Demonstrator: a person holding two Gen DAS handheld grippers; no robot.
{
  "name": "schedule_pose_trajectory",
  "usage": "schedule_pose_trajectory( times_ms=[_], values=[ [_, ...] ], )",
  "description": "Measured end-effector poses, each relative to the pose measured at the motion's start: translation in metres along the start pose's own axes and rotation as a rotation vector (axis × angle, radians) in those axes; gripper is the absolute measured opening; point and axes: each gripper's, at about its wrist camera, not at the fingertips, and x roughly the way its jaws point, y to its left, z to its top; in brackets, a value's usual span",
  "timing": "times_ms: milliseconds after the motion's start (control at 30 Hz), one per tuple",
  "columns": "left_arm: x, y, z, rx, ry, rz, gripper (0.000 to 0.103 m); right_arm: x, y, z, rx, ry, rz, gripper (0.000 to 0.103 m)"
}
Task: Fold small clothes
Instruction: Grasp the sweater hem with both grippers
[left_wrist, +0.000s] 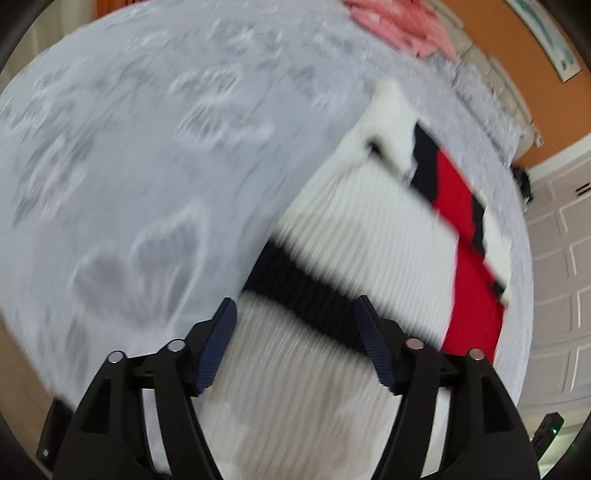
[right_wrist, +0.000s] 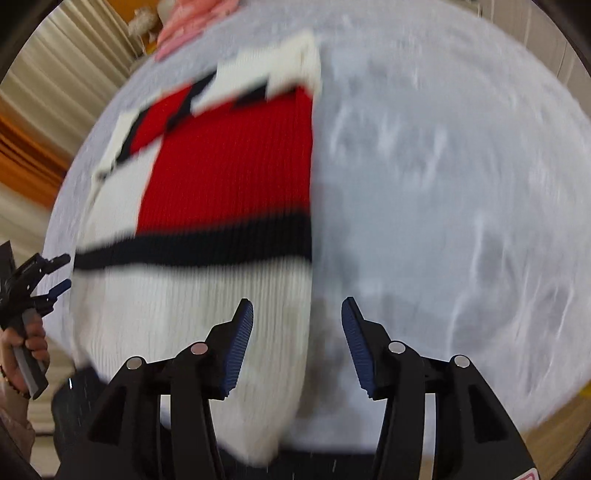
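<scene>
A small knit sweater (left_wrist: 369, 236), white with a red block and black stripes, lies flat on a round table. It also shows in the right wrist view (right_wrist: 221, 177). My left gripper (left_wrist: 295, 314) is open and empty over the sweater's white near part. My right gripper (right_wrist: 297, 314) is open and empty above the sweater's right near edge. The left gripper also shows in the right wrist view (right_wrist: 55, 273), held by a hand at the sweater's left edge. Both views are blurred.
The table has a grey-white patterned cloth (left_wrist: 129, 166), which also shows in the right wrist view (right_wrist: 443, 184). A pink garment (left_wrist: 402, 26) lies at the table's far edge and appears in the right wrist view (right_wrist: 192, 26) too. Orange walls and a white door (left_wrist: 554, 258) stand beyond.
</scene>
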Motion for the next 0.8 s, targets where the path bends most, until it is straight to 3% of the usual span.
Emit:
schedule_pose_trajectory(
  times_ms=[167, 267, 400, 433, 467, 500, 533, 667, 767, 800],
  values=[
    [-0.007, 0.025, -0.036, -0.072, 0.074, -0.019, 0.067, 0.009, 0.006, -0.036, 0.03, 0.111, 0.088, 0.056],
    [-0.007, 0.027, -0.045, -0.055, 0.098, -0.03, 0.07, 0.017, 0.012, -0.047, 0.064, 0.151, 0.145, 0.06],
    [-0.007, 0.019, -0.052, 0.0, 0.107, 0.007, 0.07, 0.02, 0.023, -0.048, 0.038, 0.134, 0.119, 0.061],
    [-0.008, 0.019, -0.053, 0.003, 0.106, 0.012, 0.068, 0.019, 0.025, -0.048, 0.034, 0.128, 0.116, 0.057],
    [-0.01, 0.022, -0.055, -0.01, 0.1, 0.021, 0.051, 0.019, 0.024, -0.053, 0.032, 0.121, 0.123, 0.032],
    [-0.012, 0.025, -0.056, -0.029, 0.096, 0.016, 0.039, 0.02, 0.023, -0.054, 0.036, 0.119, 0.133, 0.015],
    [-0.013, 0.029, -0.057, -0.05, 0.099, 0.005, 0.022, 0.02, 0.02, -0.055, 0.058, 0.119, 0.153, 0.011],
    [-0.022, 0.058, -0.065, -0.163, 0.124, -0.075, 0.019, 0.008, 0.016, -0.06, 0.07, 0.061, 0.164, 0.011],
    [-0.028, 0.065, -0.072, -0.168, 0.124, -0.079, 0.025, 0.008, 0.014, -0.063, 0.08, 0.064, 0.181, 0.015],
    [-0.028, 0.064, -0.073, -0.155, 0.123, -0.076, 0.032, 0.01, 0.013, -0.064, 0.086, 0.071, 0.179, 0.017]
  ],
)
